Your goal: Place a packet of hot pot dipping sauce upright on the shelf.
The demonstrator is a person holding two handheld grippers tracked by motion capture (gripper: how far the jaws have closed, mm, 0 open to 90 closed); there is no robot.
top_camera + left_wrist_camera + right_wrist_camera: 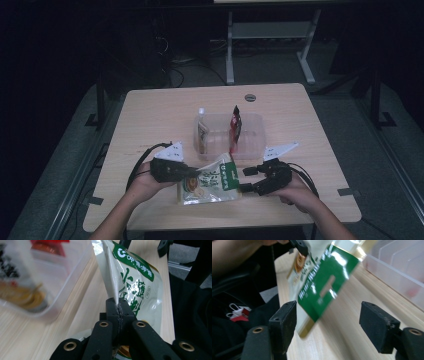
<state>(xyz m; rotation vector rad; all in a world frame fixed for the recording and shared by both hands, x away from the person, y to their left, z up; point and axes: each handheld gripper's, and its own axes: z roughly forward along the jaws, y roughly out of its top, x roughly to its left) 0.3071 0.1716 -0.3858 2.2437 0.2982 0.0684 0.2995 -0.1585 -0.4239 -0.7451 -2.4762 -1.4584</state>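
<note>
The left gripper [119,307] is clamped on the side seam of a green-and-white food pouch [212,181], pinching the sealed edge between its closed jaws — in the left gripper view the seam runs straight down into the line where the two pads meet. In the high view the pouch is raised at a tilt just above the near part of the worktop [150,115], between the person's two hands and just in front of a clear plastic bin [250,135]. That bin already holds two packets standing on edge, a pale one [202,132] at its left end and a red one [235,127] near the middle. The right gripper [328,322] has its jaws apart, and the lower corner of the pouch hangs between them; the pads do not press on it, though one jaw stands very close to the pouch's edge. The step in hand looks like carrying the pouch towards the bin, with the right gripper coming in to steady or take its free end. The next move probably calls for the right jaws to close on that loose corner — squarely, on the flat seal rather than the bulging middle — so that the pouch can be turned upright and lowered into the free space of the bin without knocking the red packet over.
</note>
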